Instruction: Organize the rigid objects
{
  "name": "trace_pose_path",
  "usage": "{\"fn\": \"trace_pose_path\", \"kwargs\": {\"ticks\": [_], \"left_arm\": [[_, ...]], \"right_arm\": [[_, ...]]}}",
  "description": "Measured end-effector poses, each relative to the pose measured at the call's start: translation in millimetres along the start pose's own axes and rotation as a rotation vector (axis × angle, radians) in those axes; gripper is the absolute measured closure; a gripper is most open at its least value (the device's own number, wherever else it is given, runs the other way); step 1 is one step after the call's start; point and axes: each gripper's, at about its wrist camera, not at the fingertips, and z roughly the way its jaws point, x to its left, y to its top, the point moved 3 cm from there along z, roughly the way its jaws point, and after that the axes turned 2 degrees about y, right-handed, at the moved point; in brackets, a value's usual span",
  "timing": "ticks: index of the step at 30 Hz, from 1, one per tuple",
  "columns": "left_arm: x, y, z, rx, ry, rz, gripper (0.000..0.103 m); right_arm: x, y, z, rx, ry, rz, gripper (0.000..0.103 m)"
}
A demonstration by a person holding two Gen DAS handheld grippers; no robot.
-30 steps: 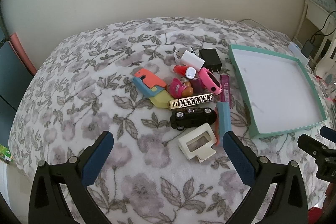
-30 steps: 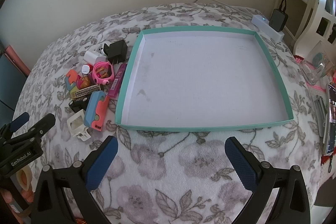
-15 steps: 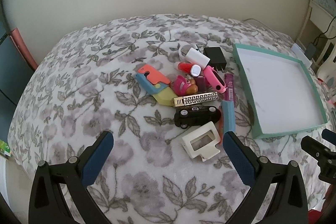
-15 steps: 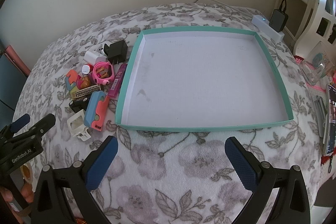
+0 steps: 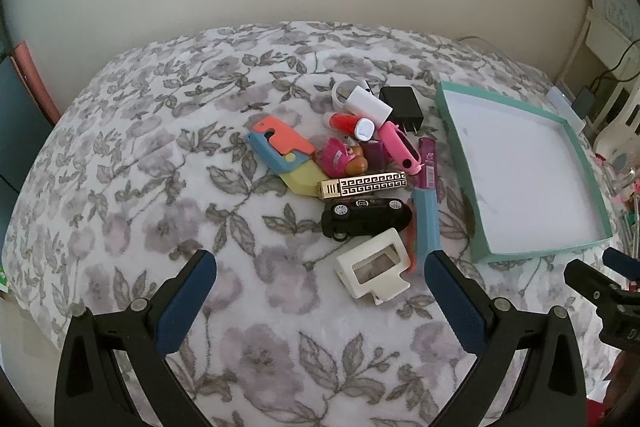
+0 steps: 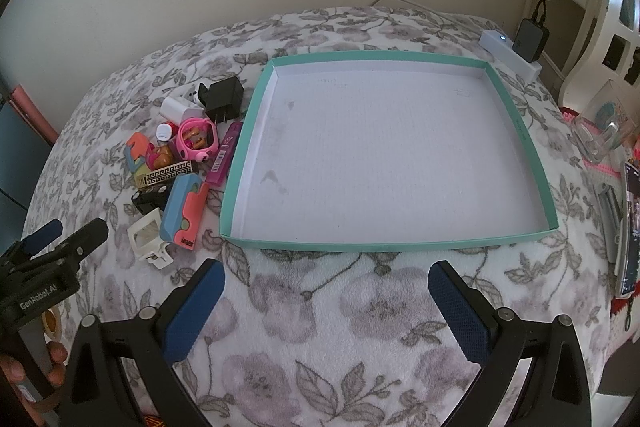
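Floral fleece blanket (image 5: 132, 195) covers the whole work surface, grey blossoms on white. Left gripper (image 5: 320, 291) hangs low over the near edge, jaws spread wide, nothing between the blue pads. Just ahead of it lies the heap of small hard things, touching and partly overlapping: an orange-and-blue folding piece (image 5: 280, 143) at the left end, a pink toy figure (image 5: 340, 159) beside it, a gold patterned bar (image 5: 364, 185), a black toy car (image 5: 366, 217) under that, and a white clip-like frame (image 5: 374, 269) nearest the jaws. Further back sit a red tube with a white cap (image 5: 352, 123), a white block (image 5: 366, 103) and a black plug adapter (image 5: 402, 105); a pink band (image 5: 398, 145) and a purple stick (image 5: 428, 163) mark the right end of the heap, with a blue case (image 5: 426, 227) standing on edge. Just right of the heap rests the teal-rimmed tray (image 6: 244, 155), white floor bare, nothing in it yet. Right gripper (image 6: 326, 303) sits in front of the tray's near wall, likewise wide open and empty. Judged stage: very start, sorting not begun, first pick being lined up. Next move likely calls for the left gripper to go forward and down onto the white frame or the car, closing across a narrow side, then carrying it right over the rim. Soft fleece may let pieces tip or sink under pressure.
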Motion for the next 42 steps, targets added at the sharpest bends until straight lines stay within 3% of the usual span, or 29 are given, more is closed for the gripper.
{"fn": "trace_pose_path", "kwargs": {"ticks": [16,31,36,42], "left_arm": [[-1.0,0.9,-1.4,-0.007,-0.037,-0.011,0.0],[4.6,3.3,-2.1,-0.027,-0.012,-0.028,0.0],[10.0,7.5,-4.2,-0.034,-0.037,-0.035,0.0],[23.5,15.5,-0.8,-0.011,0.009,-0.042,0.0]], "right_arm": [[0.2,0.2,-0.6,-0.001,-0.001,-0.001,0.0],[0.3,0.9,-2.4,-0.005,0.003,-0.003,0.0],[8.4,12.6,-15.6,-0.058,0.022,-0.032,0.0],[33.6,33.8,-20.5,-0.074,0.038,-0.096,0.0]]}}
